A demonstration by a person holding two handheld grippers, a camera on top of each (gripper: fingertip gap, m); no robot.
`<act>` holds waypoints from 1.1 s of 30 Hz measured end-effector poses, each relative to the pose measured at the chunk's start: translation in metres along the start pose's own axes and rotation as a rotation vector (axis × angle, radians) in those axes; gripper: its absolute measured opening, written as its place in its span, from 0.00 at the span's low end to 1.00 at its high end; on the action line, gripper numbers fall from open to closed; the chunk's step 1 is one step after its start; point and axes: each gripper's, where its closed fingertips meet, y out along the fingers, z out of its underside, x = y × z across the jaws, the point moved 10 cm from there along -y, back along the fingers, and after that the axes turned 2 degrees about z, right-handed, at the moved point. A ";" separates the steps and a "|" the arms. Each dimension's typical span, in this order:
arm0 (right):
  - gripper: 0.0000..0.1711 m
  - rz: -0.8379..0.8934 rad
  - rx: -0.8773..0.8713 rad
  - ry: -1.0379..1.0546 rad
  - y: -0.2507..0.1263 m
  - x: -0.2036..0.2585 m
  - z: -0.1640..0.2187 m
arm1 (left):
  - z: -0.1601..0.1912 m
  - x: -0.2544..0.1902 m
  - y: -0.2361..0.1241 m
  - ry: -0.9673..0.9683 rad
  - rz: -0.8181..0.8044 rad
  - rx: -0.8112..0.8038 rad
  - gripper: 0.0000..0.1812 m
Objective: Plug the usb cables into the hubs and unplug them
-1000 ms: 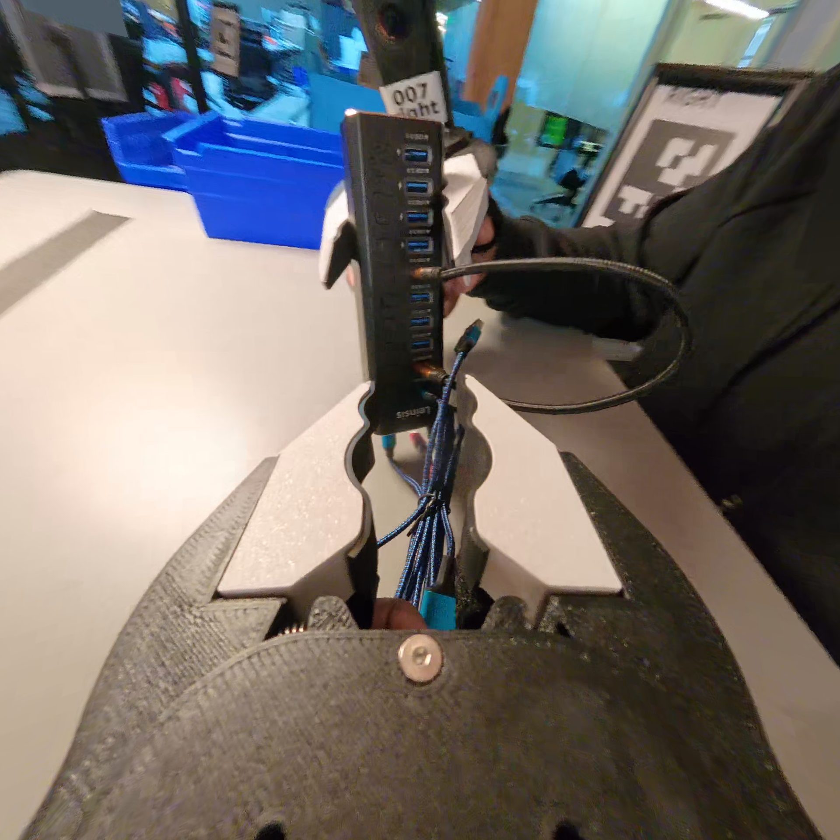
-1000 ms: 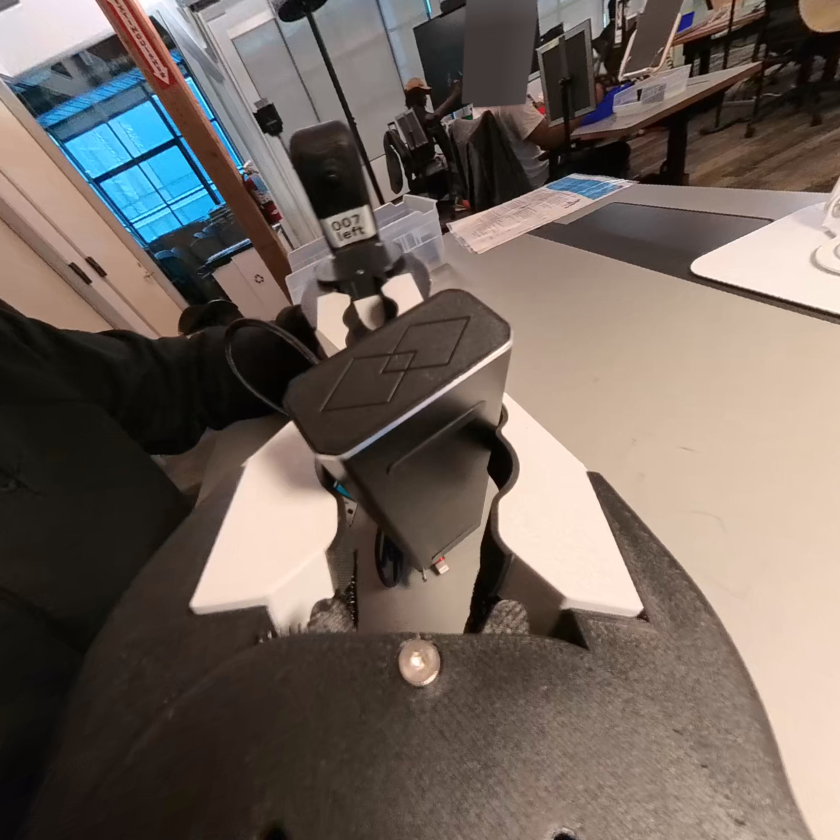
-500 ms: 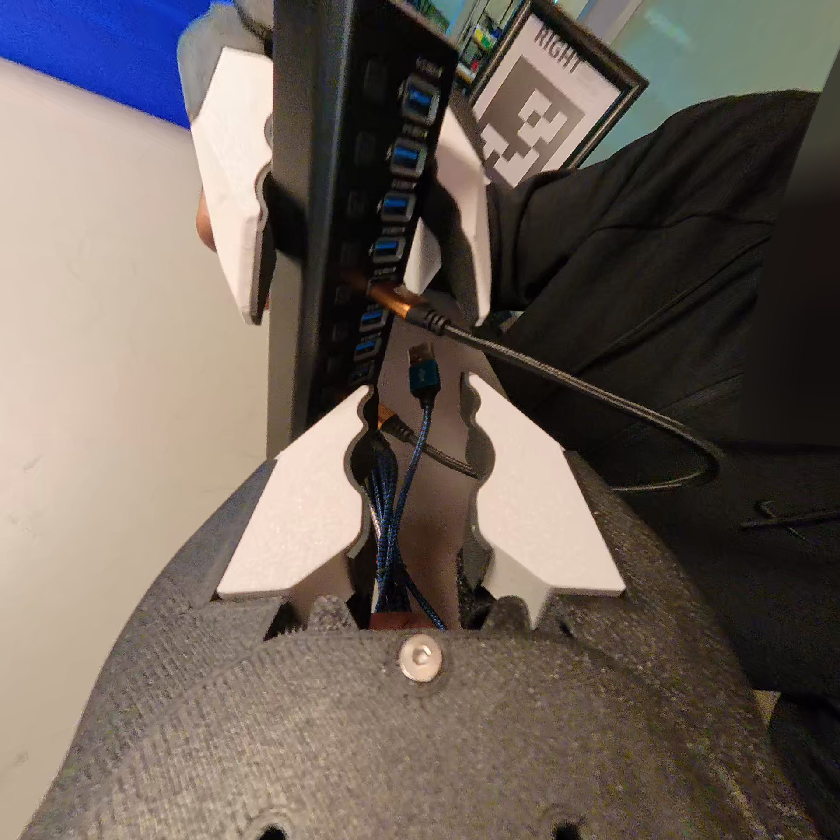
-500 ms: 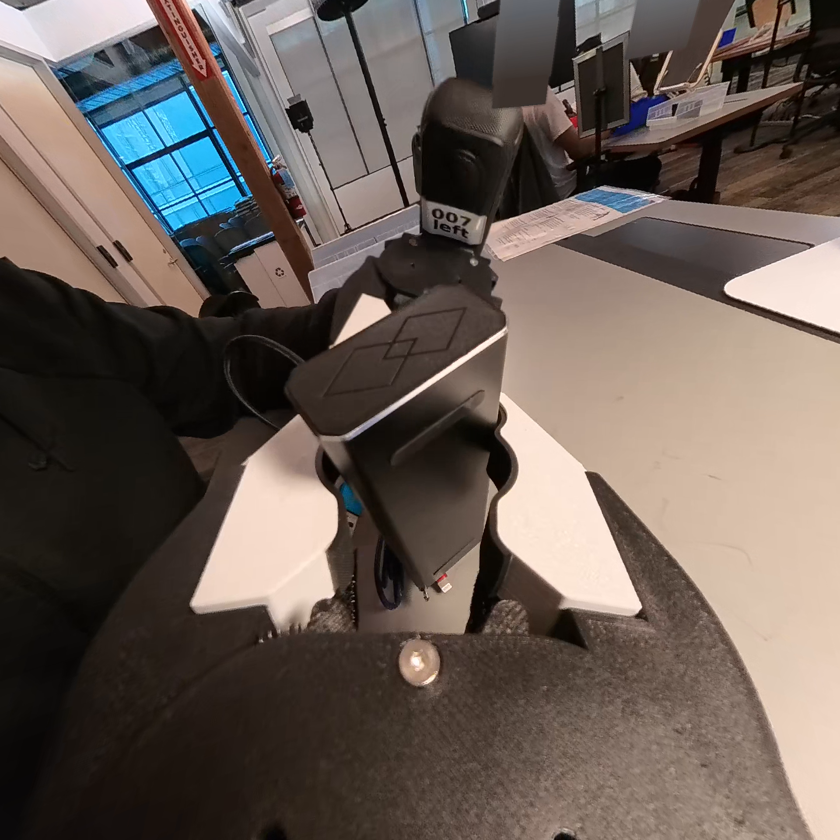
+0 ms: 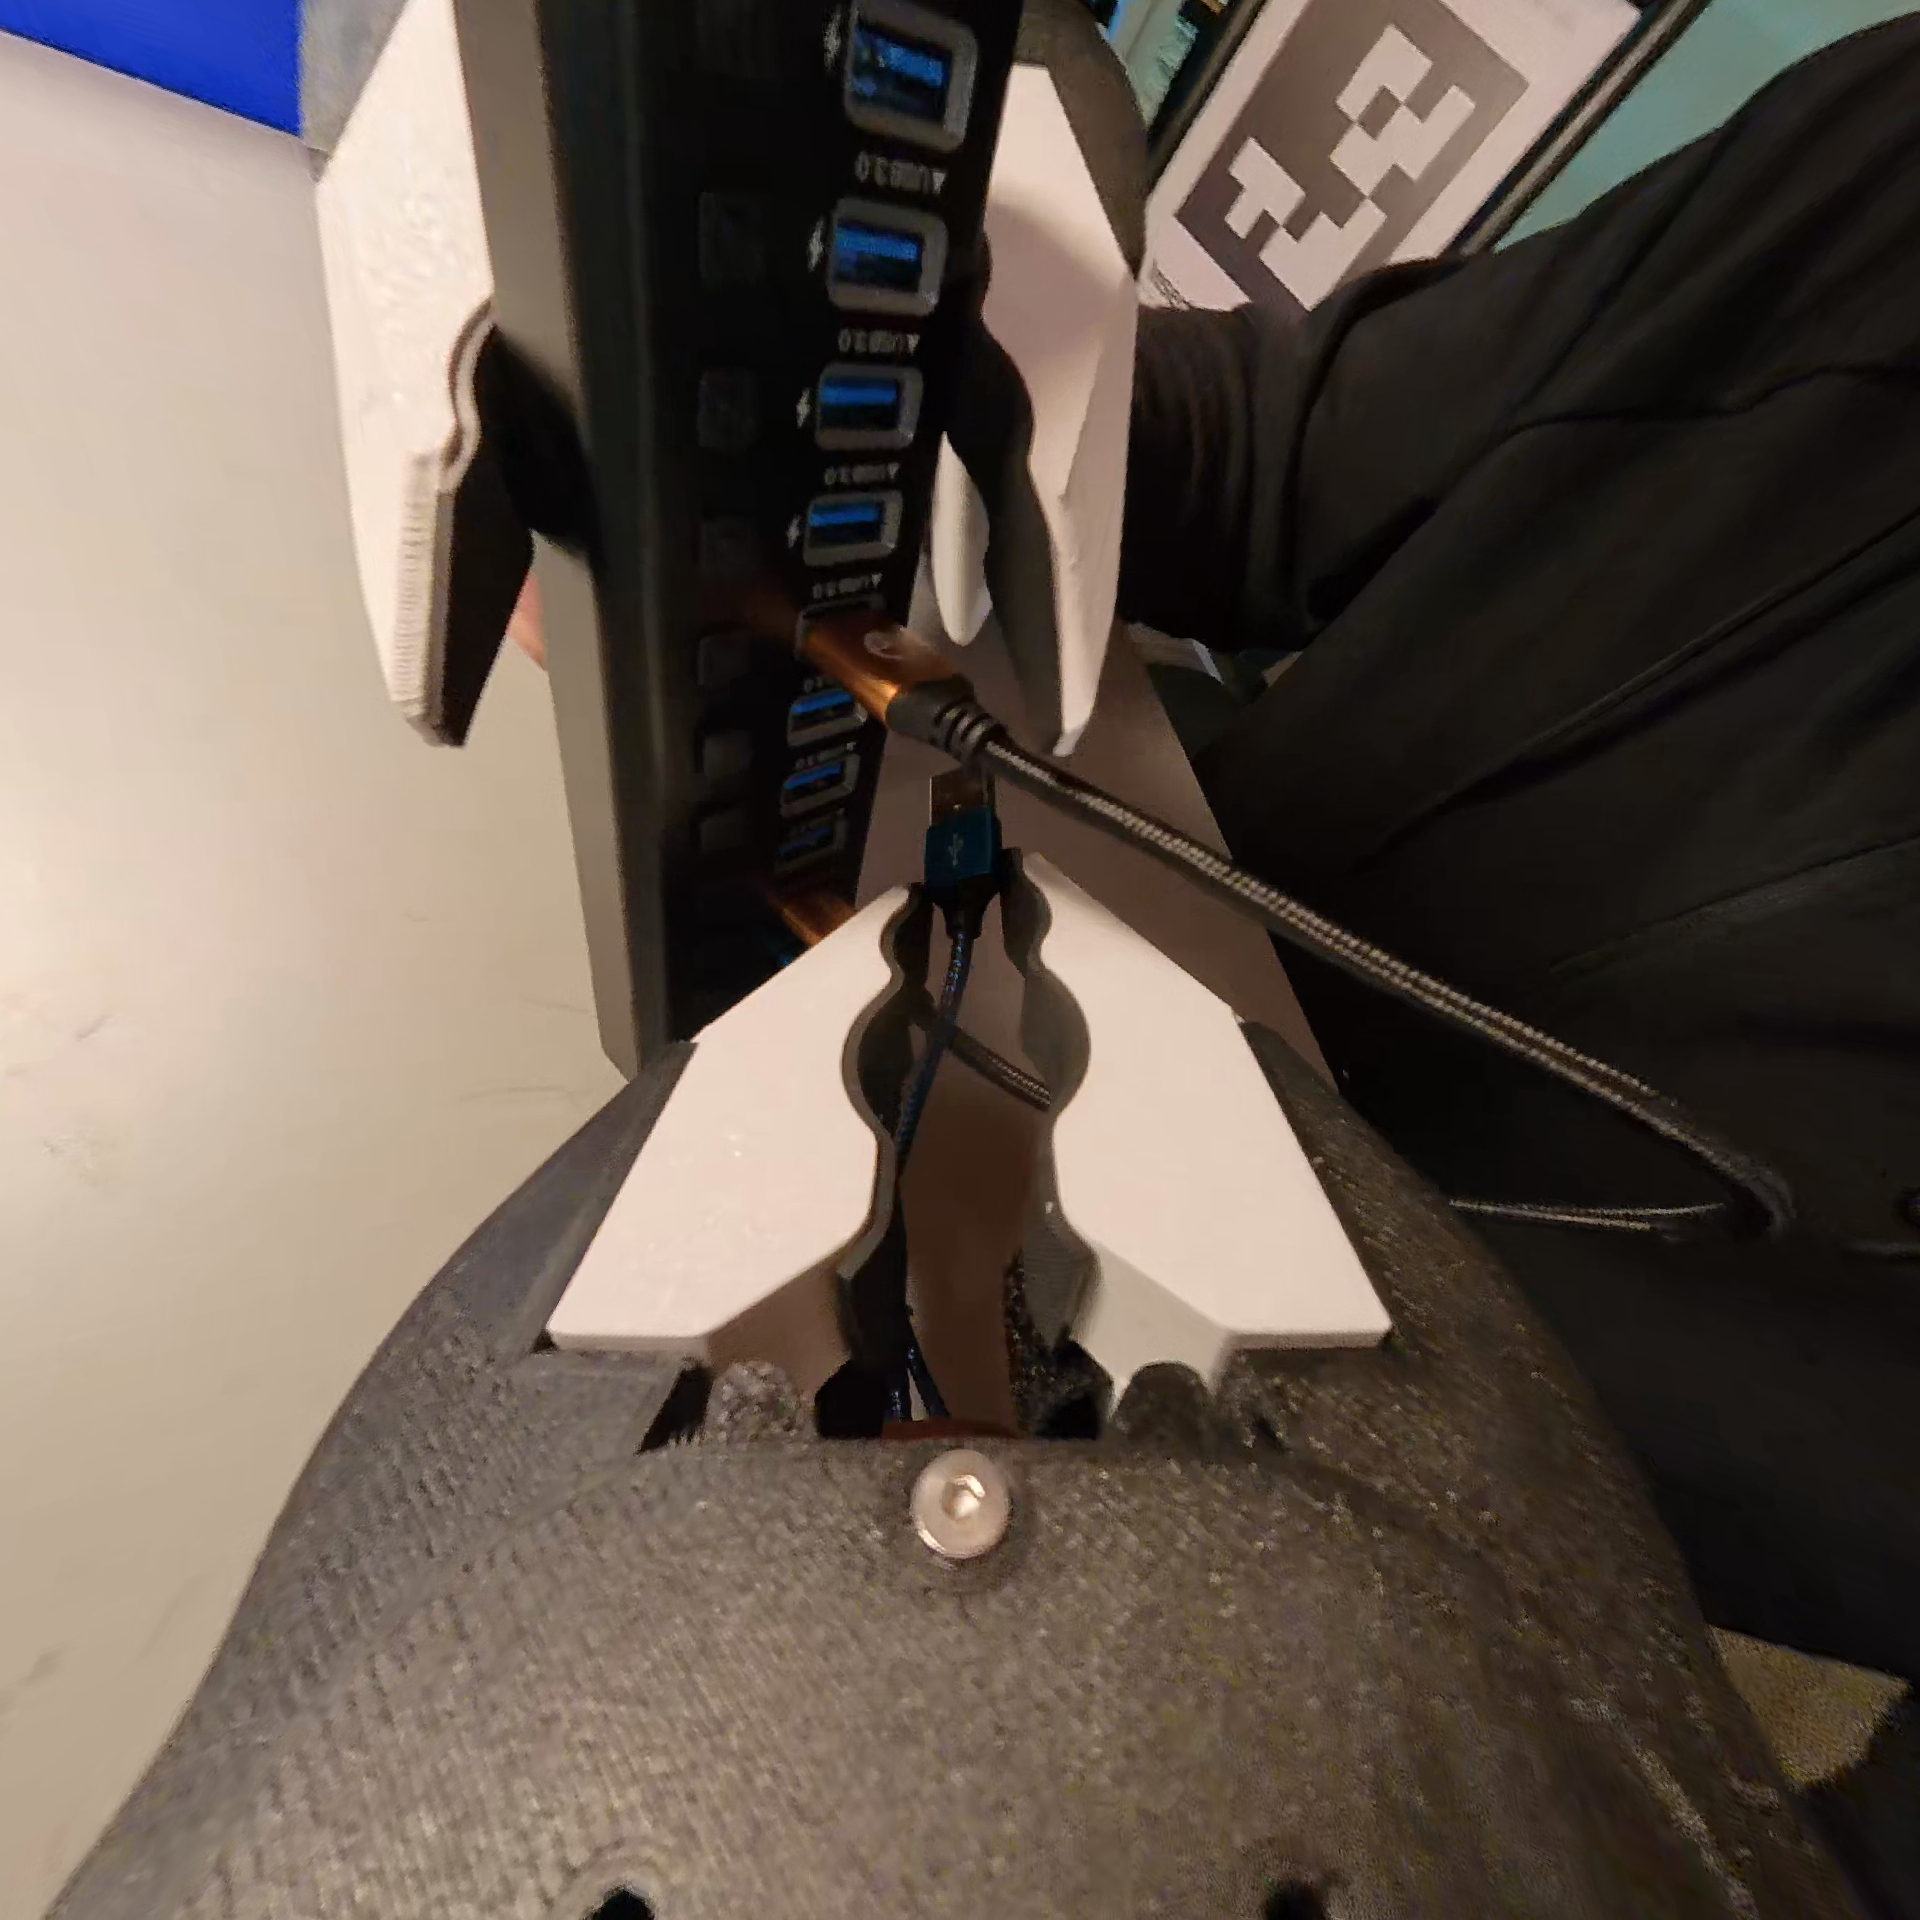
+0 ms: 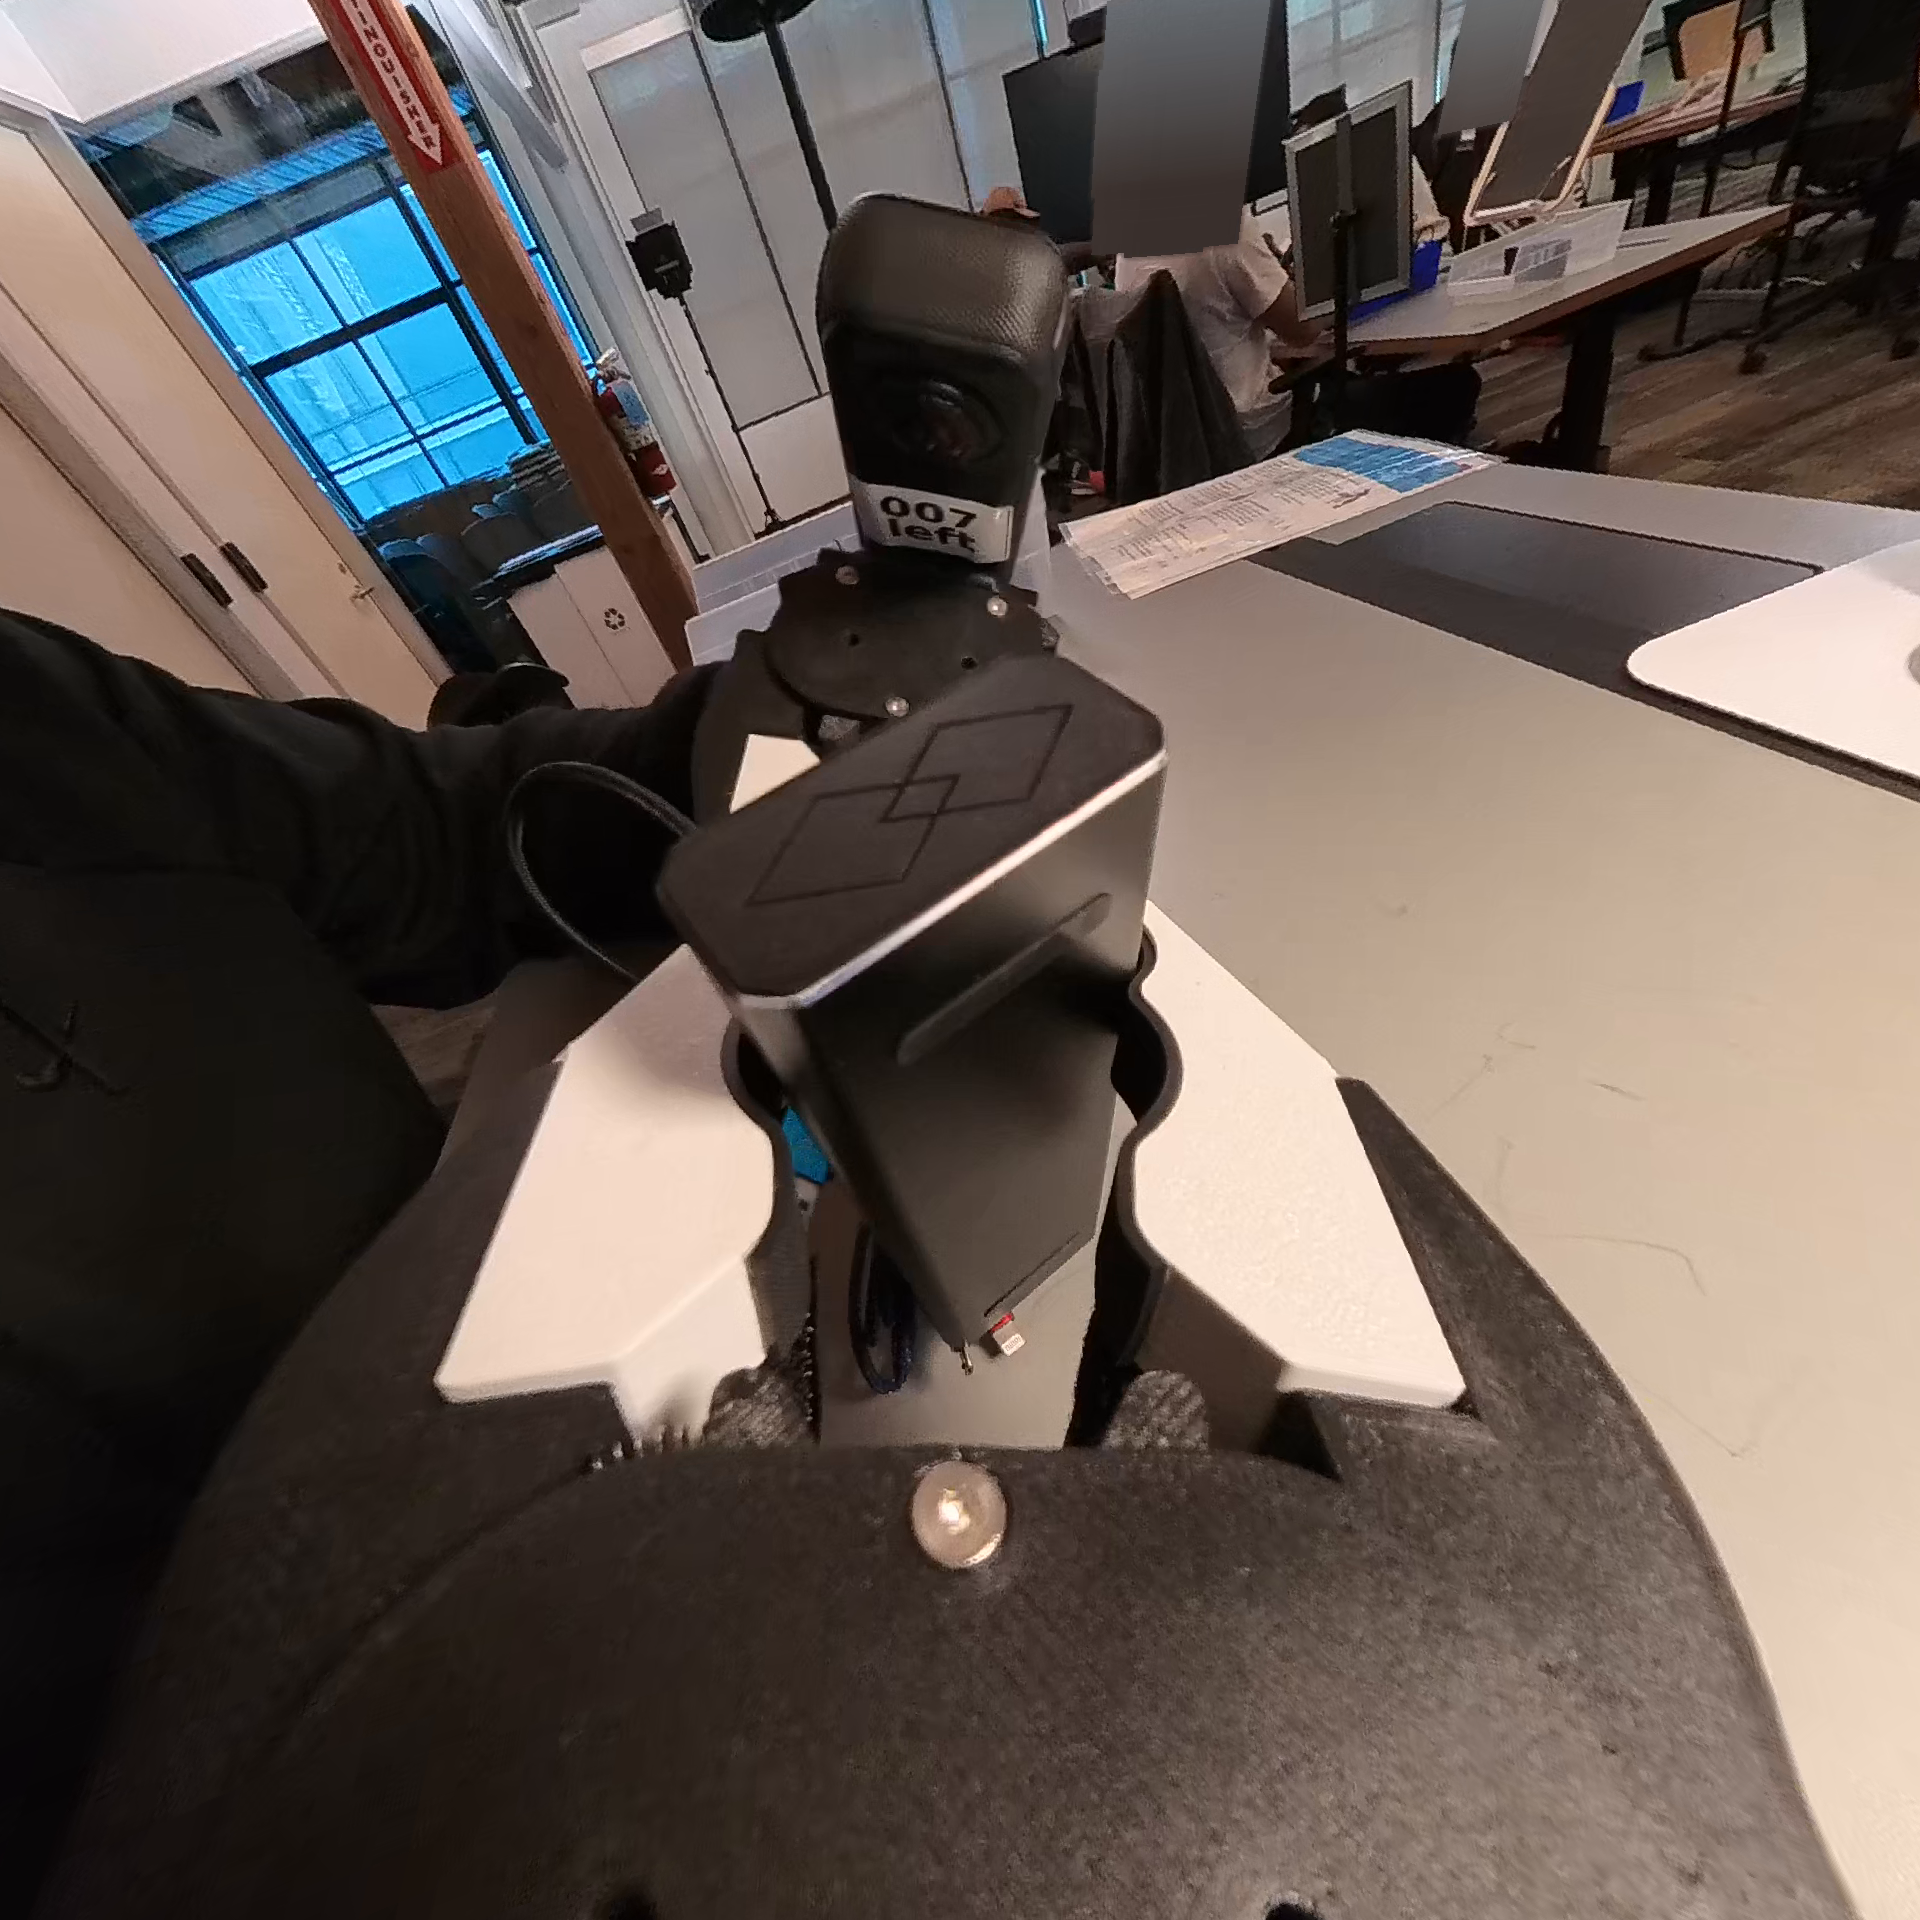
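Right gripper (image 6: 951, 1049) clamps tall black multi-port USB hub (image 6: 966, 997) upright above grey table (image 6: 1558, 935). Left gripper (image 5: 961, 899) pinches blue braided USB cable (image 5: 958, 844), plug just beside ports. One black braided cable (image 5: 1299, 935) plugged in.

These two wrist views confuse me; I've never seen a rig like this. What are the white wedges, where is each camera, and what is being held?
No robot here: a person holds a hand-operated gripper in each hand, with a camera on each looking along its two white fingers. In the left wrist view, the left gripper pinches a blue braided USB cable just behind its plug, aimed at the port side of the black USB hub. A black braided cable is already plugged in. In the right wrist view, the right gripper clamps that same hub above the grey table, seen from its back; the left gripper's camera faces us behind it.
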 end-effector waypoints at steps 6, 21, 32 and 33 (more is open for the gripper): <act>0.36 0.001 0.033 0.006 -0.002 -0.003 0.000 | 0.008 -0.004 -0.012 0.075 -0.190 -0.123 0.09; 0.52 -0.121 0.374 -0.240 -0.014 0.003 0.016 | 0.030 0.005 0.002 0.302 -0.377 -0.262 0.08; 0.31 0.047 0.638 -0.335 -0.029 0.001 0.029 | 0.031 0.011 -0.008 0.239 -0.383 -0.305 0.08; 0.31 0.059 0.641 -0.339 -0.031 0.001 0.029 | 0.031 0.010 -0.008 0.243 -0.385 -0.300 0.08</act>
